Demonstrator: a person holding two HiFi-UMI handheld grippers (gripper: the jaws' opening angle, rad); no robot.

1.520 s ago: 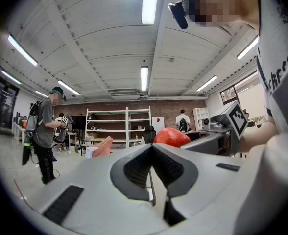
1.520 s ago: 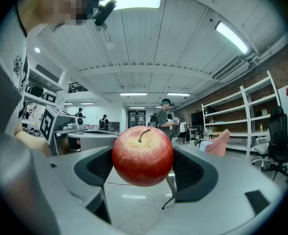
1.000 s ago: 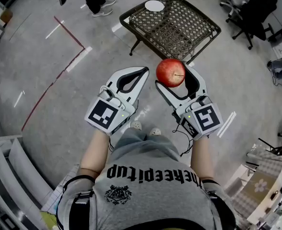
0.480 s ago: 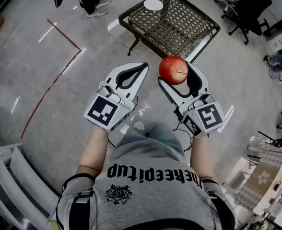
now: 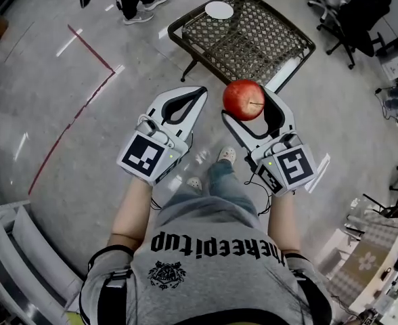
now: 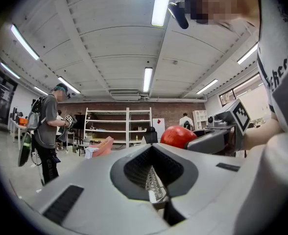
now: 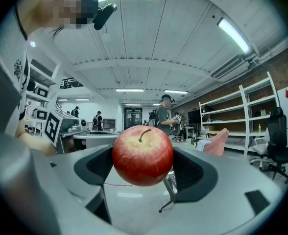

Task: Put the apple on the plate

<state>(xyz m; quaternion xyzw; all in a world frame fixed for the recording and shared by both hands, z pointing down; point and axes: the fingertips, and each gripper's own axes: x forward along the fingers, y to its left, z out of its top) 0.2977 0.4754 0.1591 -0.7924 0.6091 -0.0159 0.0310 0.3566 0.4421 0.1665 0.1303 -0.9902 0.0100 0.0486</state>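
Pinches a glossy red apple (image 7: 143,154), yellow-flecked, stem on top, in the right gripper (image 5: 245,104); holds the left gripper (image 5: 200,91), jaws pressed together and empty, beside it.

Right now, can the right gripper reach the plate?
Probably not yet: the right gripper, shut on the apple, hangs short of the table; the plate sits at its far corner. Nothing stands between.

Site: lab/workshop hall, open-plan, indoor.
Evidence:
- bare concrete floor (image 5: 63,147) w/ red tape line (image 5: 91,46)
- brick back wall (image 6: 168,110)
- white shelf racks (image 6: 128,126)
- ceiling strip lights (image 6: 147,79), exposed beams
- office chair (image 7: 276,148)
- person w/ backpack (image 6: 48,126) standing; others in the bkgd
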